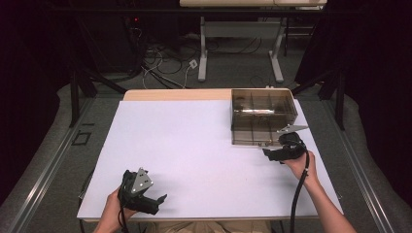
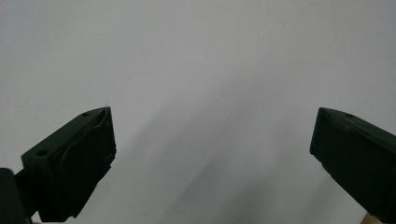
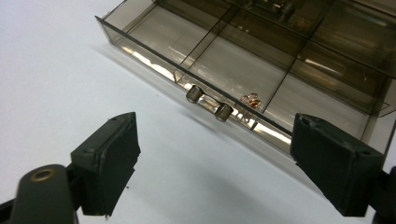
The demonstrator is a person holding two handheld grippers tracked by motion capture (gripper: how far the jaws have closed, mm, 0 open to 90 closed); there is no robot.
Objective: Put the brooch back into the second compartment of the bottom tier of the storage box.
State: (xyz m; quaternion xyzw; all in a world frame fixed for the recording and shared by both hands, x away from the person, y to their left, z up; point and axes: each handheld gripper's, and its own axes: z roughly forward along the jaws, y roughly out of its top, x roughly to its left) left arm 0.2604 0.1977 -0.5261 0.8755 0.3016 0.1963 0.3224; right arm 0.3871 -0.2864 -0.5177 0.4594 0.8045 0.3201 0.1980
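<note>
On the far right part of the white table (image 1: 184,145) sits a smoky clear plastic drawer (image 1: 262,116) split into compartments, pulled out of its case. Its front wall carries a small handle (image 3: 209,102), and a bit of copper wire (image 3: 252,101) lies in the compartment just behind it. Just in front of that handle, the right gripper (image 1: 272,154) is spread wide, grasping nothing. Near the table's front left edge, the left gripper (image 1: 158,200) is likewise released, over bare tabletop.
</note>
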